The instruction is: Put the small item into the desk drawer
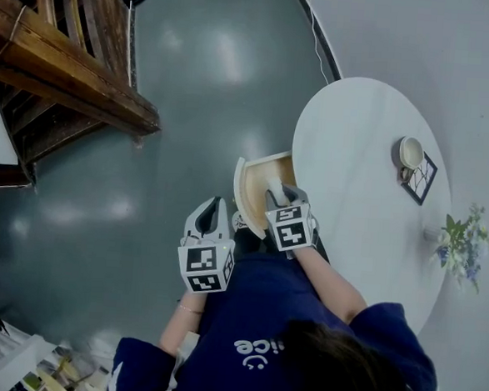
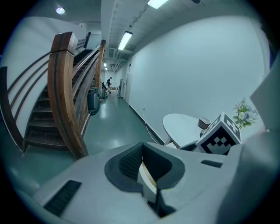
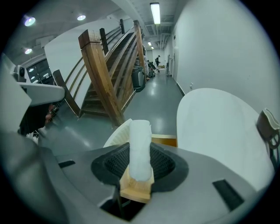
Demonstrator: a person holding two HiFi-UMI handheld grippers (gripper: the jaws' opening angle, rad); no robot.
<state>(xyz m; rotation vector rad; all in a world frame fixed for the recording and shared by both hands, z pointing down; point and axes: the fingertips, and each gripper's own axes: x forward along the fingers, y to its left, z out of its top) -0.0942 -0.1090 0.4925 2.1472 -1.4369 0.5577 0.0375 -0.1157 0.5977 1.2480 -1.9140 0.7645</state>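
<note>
Above the glossy grey floor (image 1: 194, 78), the round white table (image 1: 356, 148) has its wooden drawer (image 1: 267, 174) open. My right tool (image 1: 282, 191) grips the small white cylinder (image 3: 140, 148) just over it, not yet dropped. My left tool (image 1: 215, 203) seemingly pinches the curved white drawer front (image 1: 243, 194).

In the head view the right gripper (image 1: 280, 190) covers much of the open drawer (image 1: 246, 192), so its floor is largely hidden, and of the white roll (image 3: 140, 148) clamped in its jaws only a pale tip shows there. What the thin strip (image 2: 148, 178) pinched by the left gripper (image 1: 214, 207) belongs to cannot be told. The staircase (image 1: 66, 61) is cut by the top and left edges. The cup (image 1: 411, 152) and small frame (image 1: 419, 178) on the table (image 1: 353, 198) are too small to read, the flowers (image 1: 462, 243) blurred
</note>
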